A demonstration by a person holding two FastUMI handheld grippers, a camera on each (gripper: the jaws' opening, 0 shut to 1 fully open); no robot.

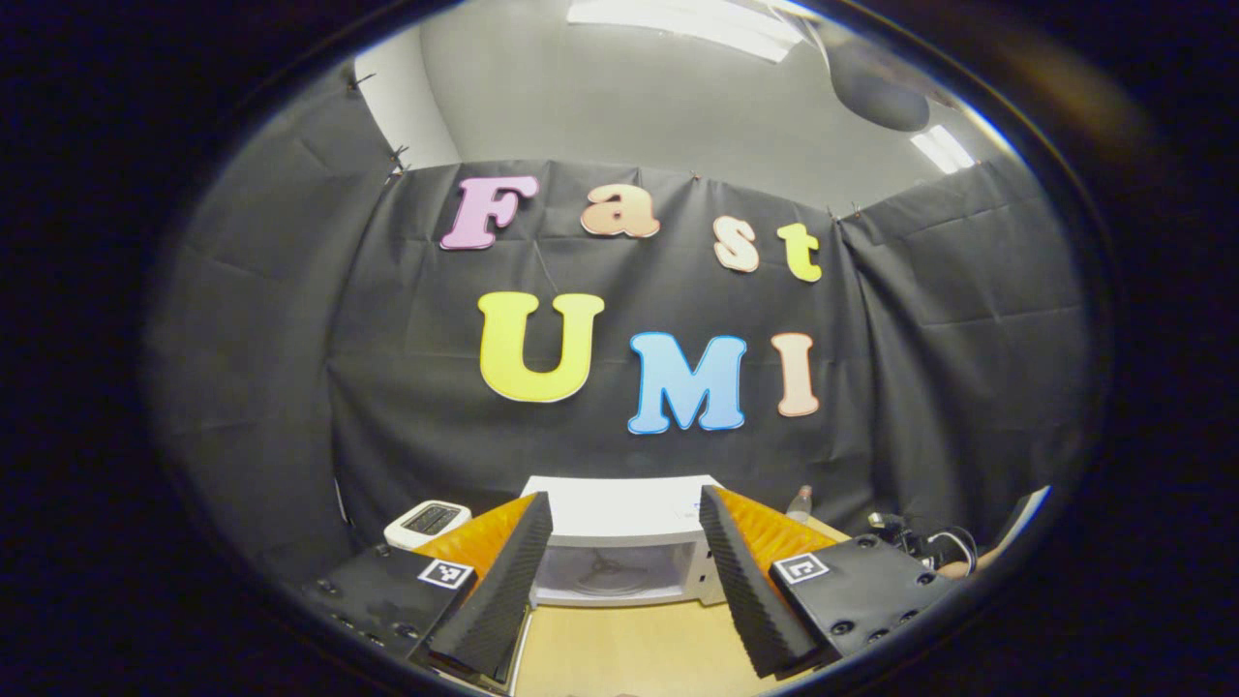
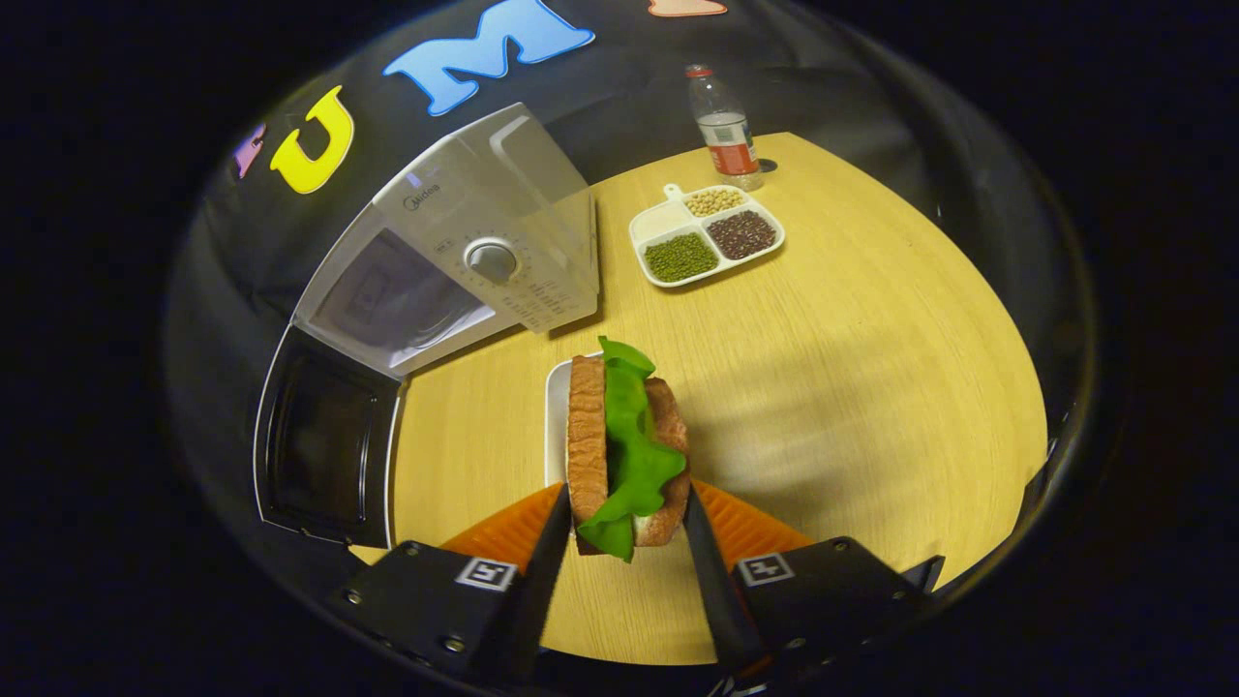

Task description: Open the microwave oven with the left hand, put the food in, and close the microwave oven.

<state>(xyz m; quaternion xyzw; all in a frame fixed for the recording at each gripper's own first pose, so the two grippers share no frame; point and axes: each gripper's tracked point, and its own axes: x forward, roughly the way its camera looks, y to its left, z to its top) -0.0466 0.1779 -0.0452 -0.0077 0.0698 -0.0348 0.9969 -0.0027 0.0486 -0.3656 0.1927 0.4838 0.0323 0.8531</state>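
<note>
- The right hand-held gripper (image 2: 619,542) pinches a sandwich of two brown bread slices with green lettuce between them (image 2: 627,445), one finger pressed on each slice, holding it on edge.
- Behind the sandwich a white rectangular plate (image 2: 556,426) lies on the light wooden table (image 2: 871,387).
- The white microwave oven with a round dial (image 2: 465,261) stands at the far left of the table in the right gripper view, its dark-windowed door (image 2: 324,440) swung open toward the near left.
- Farther right sit a white divided tray of green, dark and pale beans (image 2: 705,234) and, beyond it, a clear plastic bottle with a red label (image 2: 726,126).
- The left hand-held gripper (image 1: 624,581) is spread wide with nothing between its fingers, facing the microwave's open cavity.
- A small white scale-like device (image 1: 426,521) sits left of the microwave.
</note>
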